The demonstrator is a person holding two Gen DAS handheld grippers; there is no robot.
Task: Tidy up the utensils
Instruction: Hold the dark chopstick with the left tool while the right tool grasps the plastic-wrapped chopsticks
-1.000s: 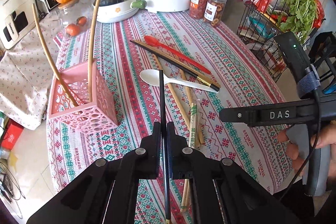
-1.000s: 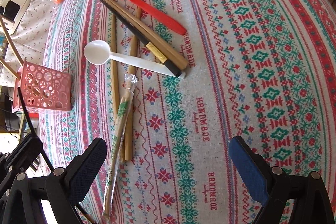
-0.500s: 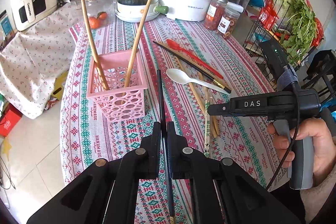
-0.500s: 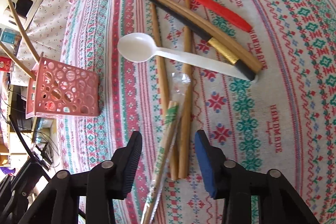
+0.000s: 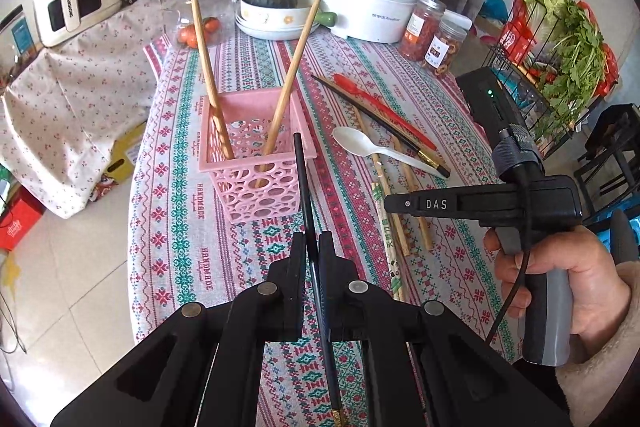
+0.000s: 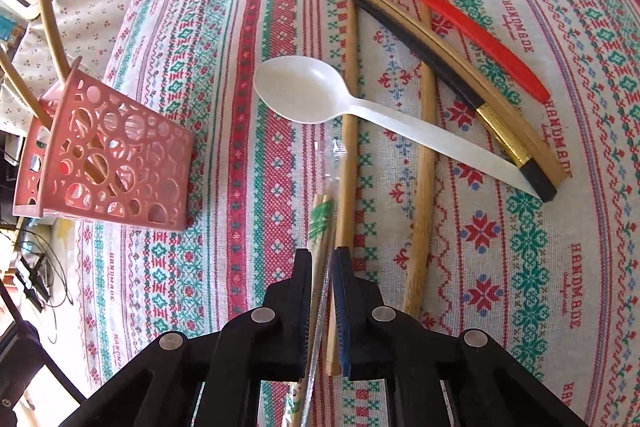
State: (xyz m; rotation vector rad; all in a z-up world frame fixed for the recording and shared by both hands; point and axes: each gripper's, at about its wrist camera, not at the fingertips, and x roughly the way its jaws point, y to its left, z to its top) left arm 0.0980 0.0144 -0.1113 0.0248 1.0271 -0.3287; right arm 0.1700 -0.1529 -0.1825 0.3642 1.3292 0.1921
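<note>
left gripper (image 5: 313, 247) pinches a black chopstick (image 5: 303, 183) near the basket (image 5: 256, 163), right gripper (image 6: 322, 269) clamps wrapped chopsticks (image 6: 320, 223).

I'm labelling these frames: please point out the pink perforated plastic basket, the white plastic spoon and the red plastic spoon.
Pink perforated plastic basket (image 5: 262, 193): left wrist view, front wall.
White plastic spoon (image 6: 304, 95): right wrist view, bowl.
Red plastic spoon (image 6: 452, 15): right wrist view, mid-handle.
</note>
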